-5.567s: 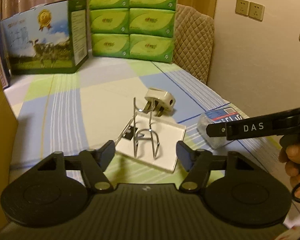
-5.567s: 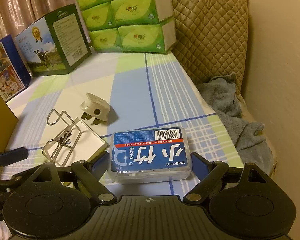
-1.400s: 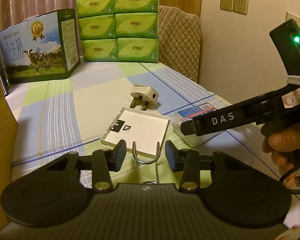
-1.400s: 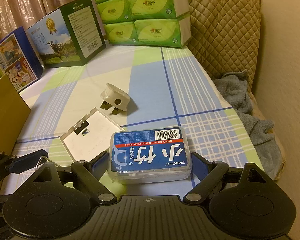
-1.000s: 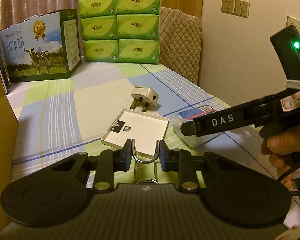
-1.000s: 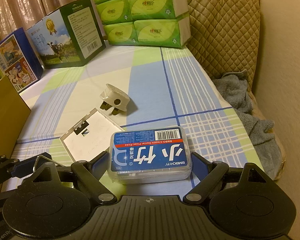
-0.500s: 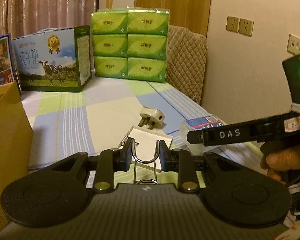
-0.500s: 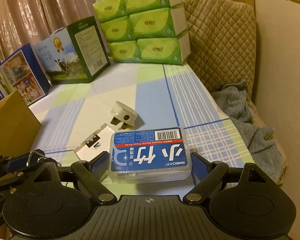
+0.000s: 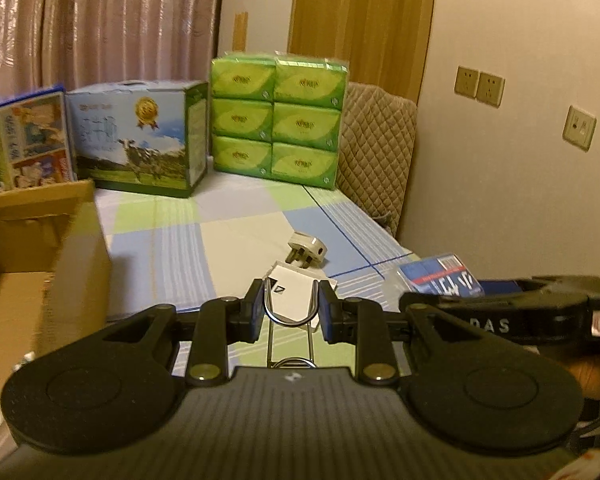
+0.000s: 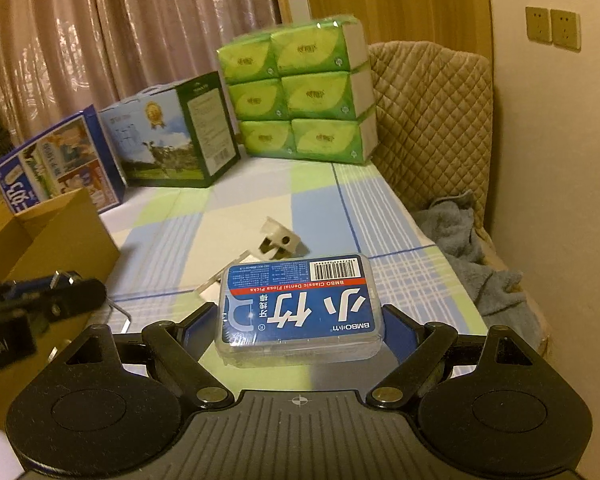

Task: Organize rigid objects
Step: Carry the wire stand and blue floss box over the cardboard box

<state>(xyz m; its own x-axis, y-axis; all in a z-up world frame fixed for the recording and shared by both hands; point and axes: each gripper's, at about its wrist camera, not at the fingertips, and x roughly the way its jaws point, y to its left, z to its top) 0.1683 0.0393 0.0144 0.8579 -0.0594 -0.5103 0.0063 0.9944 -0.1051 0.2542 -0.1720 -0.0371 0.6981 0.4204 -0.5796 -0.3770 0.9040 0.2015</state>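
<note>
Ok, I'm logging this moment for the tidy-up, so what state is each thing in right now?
left claw: shut on the wire rack
wire rack: held, lifted off the bed
right claw: shut on the floss pick box
floss pick box: held, label up, lid closed
white plug: lying on the bedsheet, untouched
flat white box: lying on the sheet
cardboard box: open at the top
</note>
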